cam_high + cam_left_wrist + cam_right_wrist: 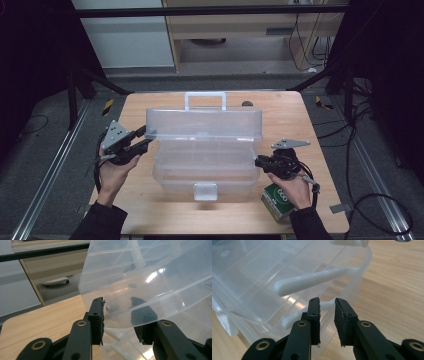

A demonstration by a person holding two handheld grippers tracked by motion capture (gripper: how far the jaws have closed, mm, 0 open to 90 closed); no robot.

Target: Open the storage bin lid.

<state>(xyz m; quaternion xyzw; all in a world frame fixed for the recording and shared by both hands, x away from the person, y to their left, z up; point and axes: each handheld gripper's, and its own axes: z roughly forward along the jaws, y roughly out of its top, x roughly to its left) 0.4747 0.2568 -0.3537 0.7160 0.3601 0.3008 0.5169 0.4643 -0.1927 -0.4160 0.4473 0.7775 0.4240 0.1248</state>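
My left gripper [141,139] straddles the raised lid's left corner; the plastic box [205,170] lies left-right. My right gripper [258,162] gapes narrowly, empty.

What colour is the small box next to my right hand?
Green with white print; the small box shows best in the high view.

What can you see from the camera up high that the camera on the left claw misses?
From the high view alone: the whole clear plastic toolbox standing open, its white carry handle, its front latch, a green box near the right claw, and both of the person's hands.

From the left claw view alone: a close look at the left claw, one jaw outside the raised lid's corner and the other seen through the plastic.

Both share the toolbox, the wooden table and the left claw.
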